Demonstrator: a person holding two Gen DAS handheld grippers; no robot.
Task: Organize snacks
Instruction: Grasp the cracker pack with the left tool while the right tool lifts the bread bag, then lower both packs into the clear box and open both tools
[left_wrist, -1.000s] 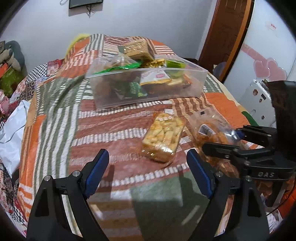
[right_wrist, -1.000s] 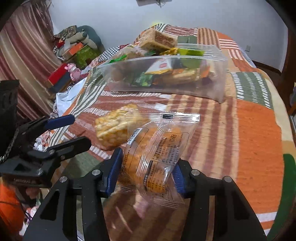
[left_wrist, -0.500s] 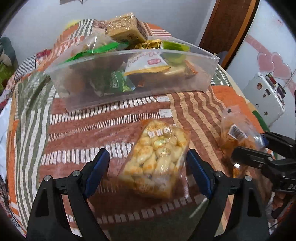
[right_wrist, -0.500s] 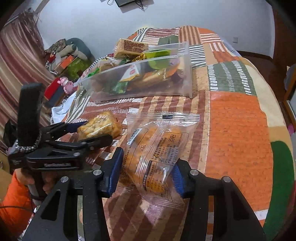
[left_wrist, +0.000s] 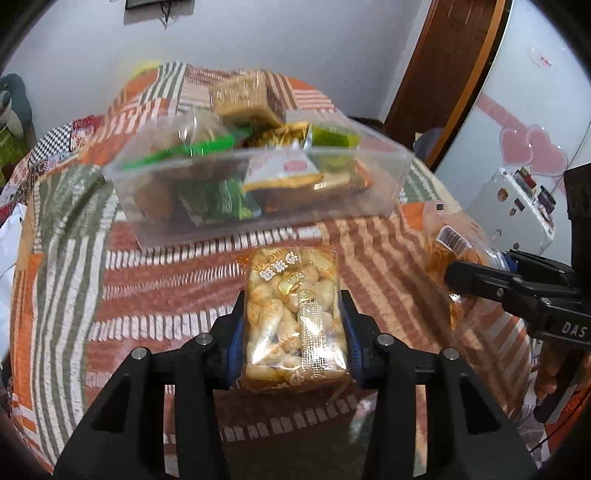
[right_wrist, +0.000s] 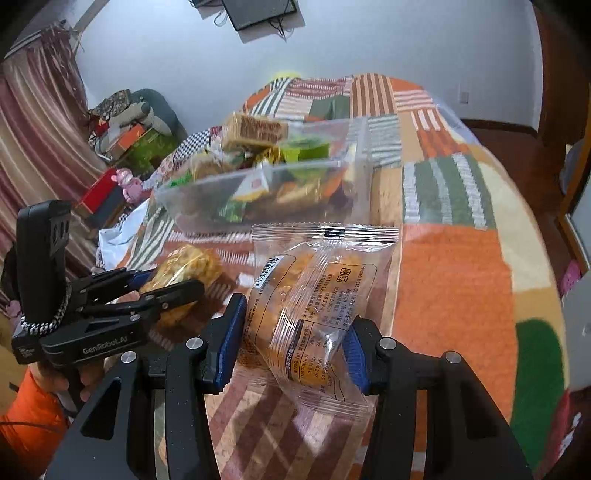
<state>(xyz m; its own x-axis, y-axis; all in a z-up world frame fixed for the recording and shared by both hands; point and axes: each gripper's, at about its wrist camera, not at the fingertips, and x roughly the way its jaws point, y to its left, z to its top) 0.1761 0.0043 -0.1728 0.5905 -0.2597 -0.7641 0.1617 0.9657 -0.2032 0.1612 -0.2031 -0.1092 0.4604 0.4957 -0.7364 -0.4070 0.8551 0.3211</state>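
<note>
Left wrist view: the left claw (left_wrist: 295, 332) is closing on a clear pack of pale puffed snacks (left_wrist: 293, 317), its blue pads (left_wrist: 236, 345) against both long sides of the pack. The pack points away toward a clear bin (left_wrist: 258, 192) that sits on the bed's patchwork quilt (left_wrist: 66, 236). The bin is full of snacks: green wrappers, a white and red packet, and a brown wafer block (left_wrist: 245, 101) riding on top, above the rim. At the right edge the right claw (left_wrist: 476, 273) comes in from the side, gripping an orange snack bag (left_wrist: 443, 240).

Right wrist view: the right claw (right_wrist: 291, 332) is clamped on that orange snack bag (right_wrist: 317, 295), a clear wrapper with a barcode and printed label, its crimped top edge standing toward the bin (right_wrist: 266, 192). The bag is tilted and appears lifted off the quilt (right_wrist: 454, 295). At left, the left claw (right_wrist: 166, 284) holds the puffed snacks (right_wrist: 188, 269) low over the quilt, just in front of the bin. A hand (right_wrist: 62, 376) with an orange sleeve (right_wrist: 29, 417) grips its handle. Curtains and piled clutter stand beyond the bed.
</note>
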